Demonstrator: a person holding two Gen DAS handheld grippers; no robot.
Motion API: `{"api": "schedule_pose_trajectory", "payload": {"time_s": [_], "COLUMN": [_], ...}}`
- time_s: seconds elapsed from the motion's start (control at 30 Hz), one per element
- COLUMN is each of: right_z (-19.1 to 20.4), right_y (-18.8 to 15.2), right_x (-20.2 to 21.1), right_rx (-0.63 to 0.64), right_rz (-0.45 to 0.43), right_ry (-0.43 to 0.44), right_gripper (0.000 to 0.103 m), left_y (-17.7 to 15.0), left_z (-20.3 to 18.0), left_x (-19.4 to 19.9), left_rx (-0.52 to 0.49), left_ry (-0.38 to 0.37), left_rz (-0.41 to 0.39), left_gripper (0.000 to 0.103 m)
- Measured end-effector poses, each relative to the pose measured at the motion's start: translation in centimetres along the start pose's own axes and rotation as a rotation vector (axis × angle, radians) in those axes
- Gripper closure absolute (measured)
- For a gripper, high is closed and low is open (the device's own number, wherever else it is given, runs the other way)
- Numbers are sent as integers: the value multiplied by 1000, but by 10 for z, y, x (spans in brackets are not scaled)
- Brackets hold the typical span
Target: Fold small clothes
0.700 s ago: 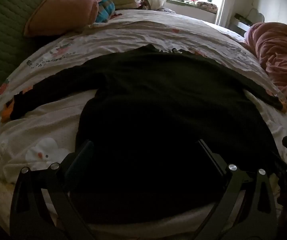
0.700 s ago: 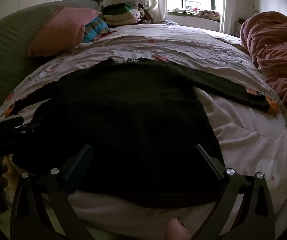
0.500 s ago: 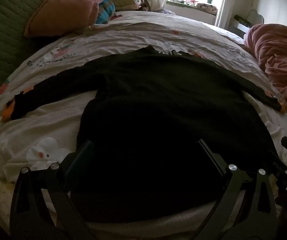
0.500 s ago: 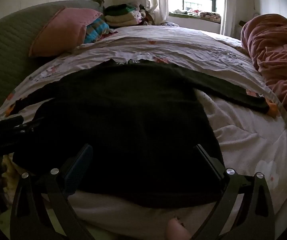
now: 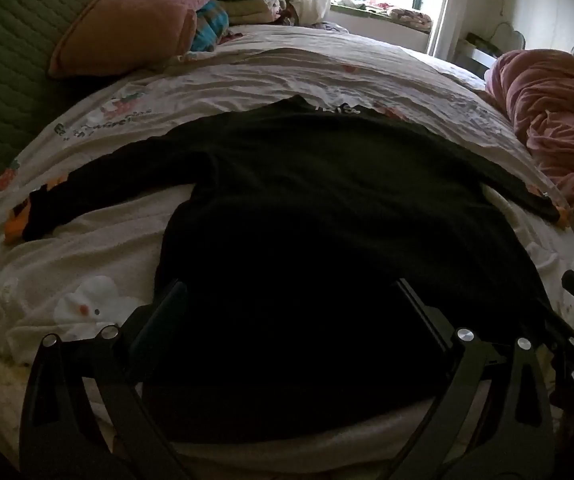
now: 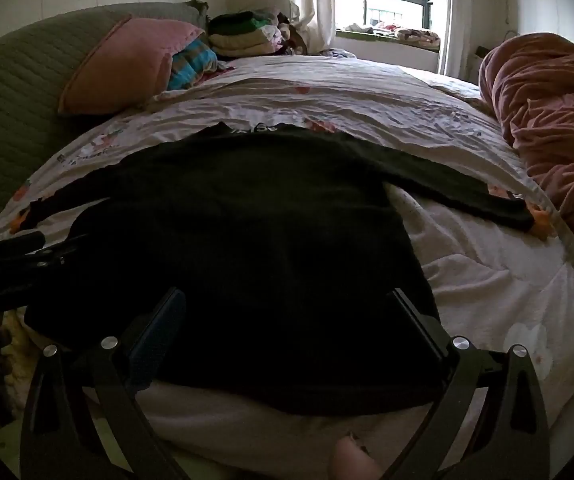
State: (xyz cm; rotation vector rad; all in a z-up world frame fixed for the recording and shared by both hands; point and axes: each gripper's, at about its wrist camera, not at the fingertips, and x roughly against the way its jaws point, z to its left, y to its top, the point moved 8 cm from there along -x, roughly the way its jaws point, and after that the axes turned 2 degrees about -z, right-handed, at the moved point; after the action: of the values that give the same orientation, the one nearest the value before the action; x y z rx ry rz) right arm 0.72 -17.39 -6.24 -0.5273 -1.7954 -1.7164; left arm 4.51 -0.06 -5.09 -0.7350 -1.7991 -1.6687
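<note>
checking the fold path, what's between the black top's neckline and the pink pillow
Only bare, wrinkled printed bedsheet between the black top and pink pillow, shown in both wrist views.

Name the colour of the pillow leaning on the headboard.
Pink; the pillow shows best in the right wrist view.

**Little lettering, none of it legible**

Two bits of writing show, and neither can be read. The printed bedsheet [image 5: 247, 92] carries a short line of dark lettering beside a strawberry motif near its left edge, at about [image 5: 99, 126] in the left wrist view and fainter in the right wrist view; the letters are too small and warped to make out. At the neckline of the black sweater [image 5: 327, 208] a strip of pale characters [image 5: 337, 110] peeks out, also seen from the right wrist [image 6: 261, 129], but it is blurred and partly hidden.
</note>
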Motion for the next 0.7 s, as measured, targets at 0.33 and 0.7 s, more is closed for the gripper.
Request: {"api": "schedule_pose_trajectory", "payload": {"time_s": [0.33, 0.7], "right_z": [-1, -3], "right_y": [-1, -2], "right_x": [2, 1], "right_rx": [0, -3], "right_rz": [0, 2], "right_ry": [-3, -4], "right_gripper": [4, 4], "left_y": [-1, 0], "left_z": [-3, -3], "left_x": [1, 1], "left_rx": [-2, -4], "left_ry": [3, 2], "left_rz": [-7, -7], "left_gripper": [9, 9]}}
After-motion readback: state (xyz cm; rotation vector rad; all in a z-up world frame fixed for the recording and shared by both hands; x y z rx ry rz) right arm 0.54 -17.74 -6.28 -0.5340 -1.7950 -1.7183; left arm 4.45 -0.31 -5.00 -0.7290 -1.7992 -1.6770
